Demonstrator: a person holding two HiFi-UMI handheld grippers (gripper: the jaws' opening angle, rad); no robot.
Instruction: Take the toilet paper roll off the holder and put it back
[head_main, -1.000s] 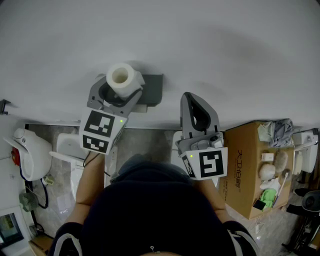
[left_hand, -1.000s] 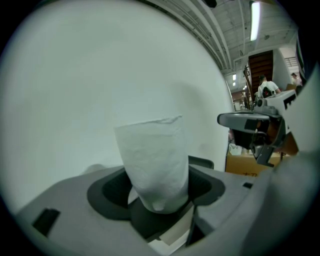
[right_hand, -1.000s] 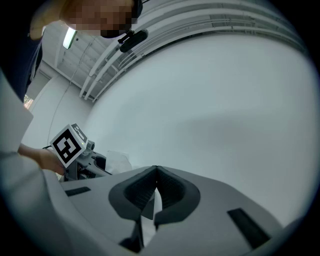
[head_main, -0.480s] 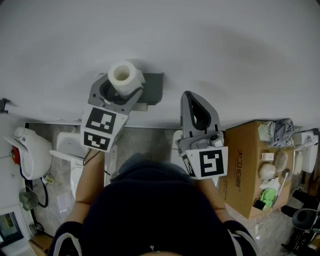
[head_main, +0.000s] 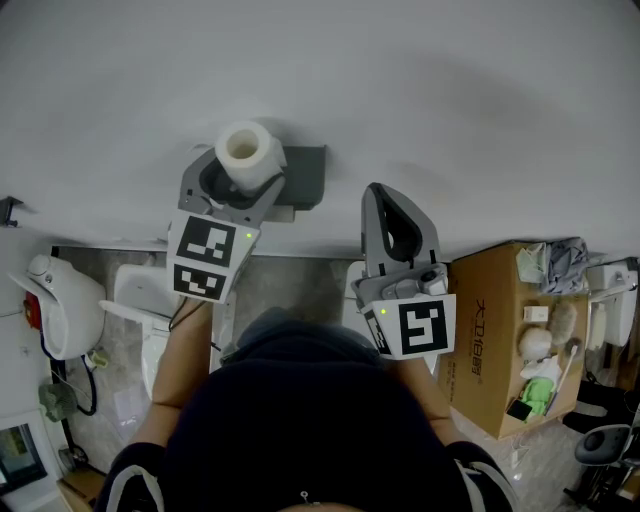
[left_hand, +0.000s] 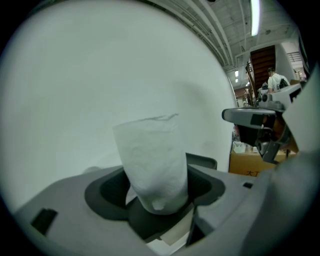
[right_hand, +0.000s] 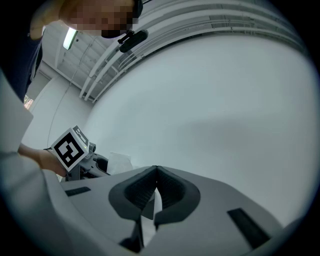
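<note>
A white toilet paper roll (head_main: 245, 150) stands upright between the jaws of my left gripper (head_main: 238, 172), which is shut on it close to the white wall. In the left gripper view the roll (left_hand: 152, 157) fills the dark jaw pads. The grey wall holder (head_main: 306, 178) sits just right of the roll, and its edge (left_hand: 202, 161) shows behind the roll. My right gripper (head_main: 383, 200) hangs lower right of the holder, jaws shut with nothing between them (right_hand: 156, 172). The left gripper's marker cube (right_hand: 71, 146) shows at the left of the right gripper view.
An open cardboard box (head_main: 497, 335) with small items stands on the floor at right. A white toilet (head_main: 140, 305) and a white fixture (head_main: 62, 305) sit lower left. The person's dark-capped head (head_main: 300, 430) fills the bottom of the head view.
The left gripper with the roll has shifted slightly up and right, nearer the holder. The right gripper has stayed still.
</note>
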